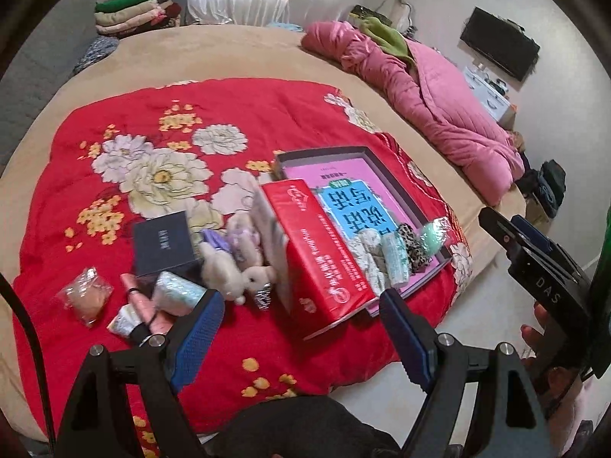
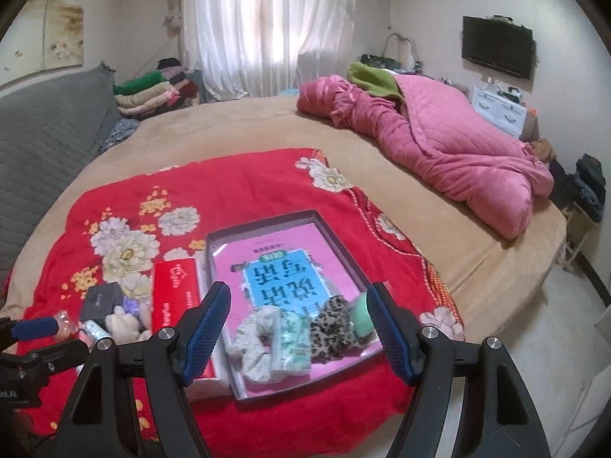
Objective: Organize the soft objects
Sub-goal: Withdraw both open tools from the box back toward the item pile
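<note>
Meanwhile both grippers, left (image 1: 301, 328) and right (image 2: 298, 328), hover with fingers spread, released; soft scrunchies (image 2: 301, 332) lie in the grey shallow tray (image 2: 336, 236) at centre frame, the tall red carton (image 1: 317, 252) crowding its left side.

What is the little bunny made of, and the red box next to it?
The bunny looks like soft plush fabric: its cream surface is fuzzy and matte. The red box seems to be printed cardboard with a slightly glossy finish, judging by its flat sides, sharp edges and white lettering.

Red quilt (image 2: 248, 187) on tan bed (image 2: 236, 126)
</note>
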`<state>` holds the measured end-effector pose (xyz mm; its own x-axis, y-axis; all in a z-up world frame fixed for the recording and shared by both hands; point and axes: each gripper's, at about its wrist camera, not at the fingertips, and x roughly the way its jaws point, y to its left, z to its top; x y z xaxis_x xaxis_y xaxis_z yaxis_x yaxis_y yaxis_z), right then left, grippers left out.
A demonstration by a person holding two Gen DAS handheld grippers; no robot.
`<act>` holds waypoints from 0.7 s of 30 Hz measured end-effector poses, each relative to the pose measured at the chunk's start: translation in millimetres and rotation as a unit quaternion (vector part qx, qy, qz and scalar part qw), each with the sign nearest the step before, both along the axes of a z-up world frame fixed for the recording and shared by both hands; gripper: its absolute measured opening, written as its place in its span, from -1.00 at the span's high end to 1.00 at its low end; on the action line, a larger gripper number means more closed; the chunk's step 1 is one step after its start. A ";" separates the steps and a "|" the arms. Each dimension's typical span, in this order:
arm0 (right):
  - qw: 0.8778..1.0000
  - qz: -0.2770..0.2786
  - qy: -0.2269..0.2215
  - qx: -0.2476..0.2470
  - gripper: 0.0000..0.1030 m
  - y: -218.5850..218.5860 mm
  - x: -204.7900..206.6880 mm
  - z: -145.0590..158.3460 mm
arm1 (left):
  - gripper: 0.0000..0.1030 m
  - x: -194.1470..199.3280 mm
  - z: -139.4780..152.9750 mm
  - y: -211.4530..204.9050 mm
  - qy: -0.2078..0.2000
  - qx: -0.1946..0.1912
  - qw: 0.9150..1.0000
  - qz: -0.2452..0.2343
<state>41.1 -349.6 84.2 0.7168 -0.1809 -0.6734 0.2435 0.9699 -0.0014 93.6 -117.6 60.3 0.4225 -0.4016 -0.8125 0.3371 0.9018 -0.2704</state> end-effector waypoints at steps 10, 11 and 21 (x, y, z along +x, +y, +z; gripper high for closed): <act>0.999 0.034 -0.007 -0.010 -0.46 36.3 0.8 12.8 | -0.61 2.1 11.4 73.3 -0.006 -0.007 0.998 0.065; 0.999 0.036 -0.007 -0.011 -0.46 39.3 0.7 12.9 | -0.61 2.2 13.5 82.5 -0.007 -0.007 0.997 0.074; 0.997 0.075 -0.015 -0.010 -0.46 72.7 -1.9 21.2 | -0.61 -7.8 27.4 139.7 -0.016 -0.002 0.992 0.127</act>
<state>39.3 -276.9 105.4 0.7562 -0.0840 -0.6489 0.0967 0.9952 -0.0162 85.8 22.1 87.7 0.5362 -0.2817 -0.7957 0.1079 0.9578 -0.2664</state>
